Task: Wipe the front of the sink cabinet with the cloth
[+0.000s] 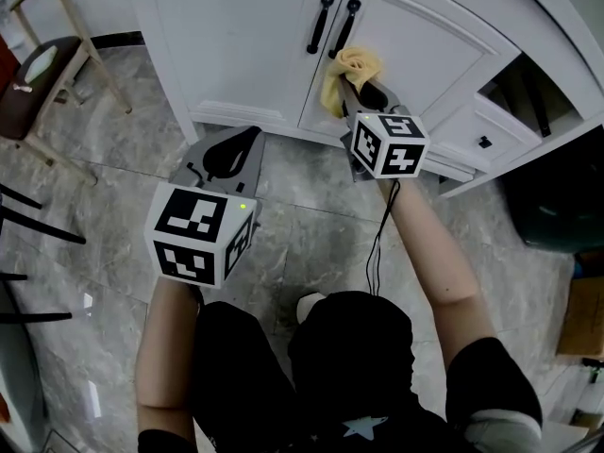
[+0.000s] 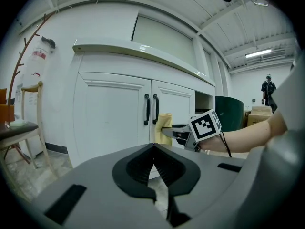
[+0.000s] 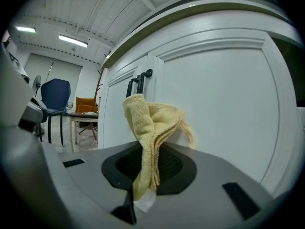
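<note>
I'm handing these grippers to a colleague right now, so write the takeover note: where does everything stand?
Left gripper: shut, empty, held back from the cabinet, over the floor.
Right gripper: shut on the yellow cloth, which is up at the right door just below its handle; contact can't be confirmed.
Done: cloth is gripped and at the cabinet; nothing shows how much has been wiped.
Left: wipe the right door, the left door and the drawer front.
</note>
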{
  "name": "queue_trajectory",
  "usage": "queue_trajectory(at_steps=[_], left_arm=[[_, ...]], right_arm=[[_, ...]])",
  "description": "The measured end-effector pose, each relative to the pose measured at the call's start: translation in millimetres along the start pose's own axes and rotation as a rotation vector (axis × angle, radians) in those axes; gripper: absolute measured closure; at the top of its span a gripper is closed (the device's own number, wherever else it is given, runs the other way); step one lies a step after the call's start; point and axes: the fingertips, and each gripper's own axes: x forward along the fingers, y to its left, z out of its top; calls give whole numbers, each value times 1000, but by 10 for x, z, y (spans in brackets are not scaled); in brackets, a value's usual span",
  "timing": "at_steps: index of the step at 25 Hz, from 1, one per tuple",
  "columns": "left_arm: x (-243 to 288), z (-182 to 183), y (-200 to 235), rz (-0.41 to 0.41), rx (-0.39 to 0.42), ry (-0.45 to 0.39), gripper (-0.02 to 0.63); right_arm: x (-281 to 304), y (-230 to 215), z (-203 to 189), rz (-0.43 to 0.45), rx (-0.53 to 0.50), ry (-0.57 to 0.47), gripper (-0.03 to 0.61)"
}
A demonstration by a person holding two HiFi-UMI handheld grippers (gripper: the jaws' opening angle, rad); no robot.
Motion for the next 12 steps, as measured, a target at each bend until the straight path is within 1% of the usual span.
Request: queue_trajectory(at_steps=[4,12], left_arm=[[80,-4,-74,-21,4,4,598],[273,-24,-211,-62,-2,7,598]], right_arm=[[-136,-218,-49,-43,7,14,514],[-500,-846,-185,-159,49,22,512]])
